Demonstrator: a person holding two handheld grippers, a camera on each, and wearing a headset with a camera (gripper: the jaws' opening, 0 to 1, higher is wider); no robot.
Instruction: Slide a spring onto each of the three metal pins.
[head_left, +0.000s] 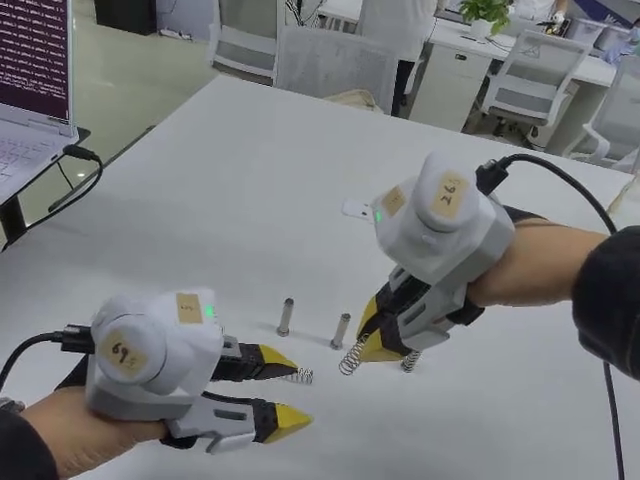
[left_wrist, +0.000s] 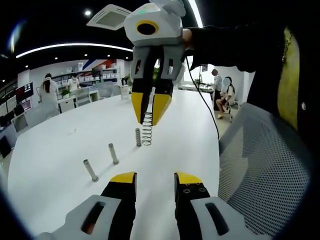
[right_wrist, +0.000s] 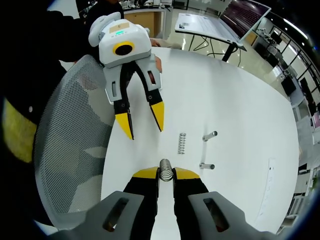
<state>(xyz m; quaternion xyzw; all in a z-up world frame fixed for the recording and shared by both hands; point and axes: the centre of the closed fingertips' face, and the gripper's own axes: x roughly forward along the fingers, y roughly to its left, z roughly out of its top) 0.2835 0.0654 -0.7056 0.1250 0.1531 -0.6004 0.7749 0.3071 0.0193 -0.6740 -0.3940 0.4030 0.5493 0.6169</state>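
Right gripper (right_wrist: 166, 175): pinching the held spring (right_wrist: 165, 164) between its yellow tips, with the coil end poking forward.
Left gripper (left_wrist: 155, 178): hanging with jaws spread, gripping nothing.
Beside the held spring: the nearest pin (left_wrist: 138, 137) is standing almost against it. It looks ribbed, but I cannot tell whether it is already sleeved.
Ahead of the left jaws: two bare pins (left_wrist: 113, 153) are standing upright, apart.
Off a left tip: a loose spring (head_left: 298, 375) is lying flat.
Progress: likely early, as at least two pins are waiting.
Materials: smooth grey metal cylinders, thin bright wire coils, matte white table (head_left: 250, 180).
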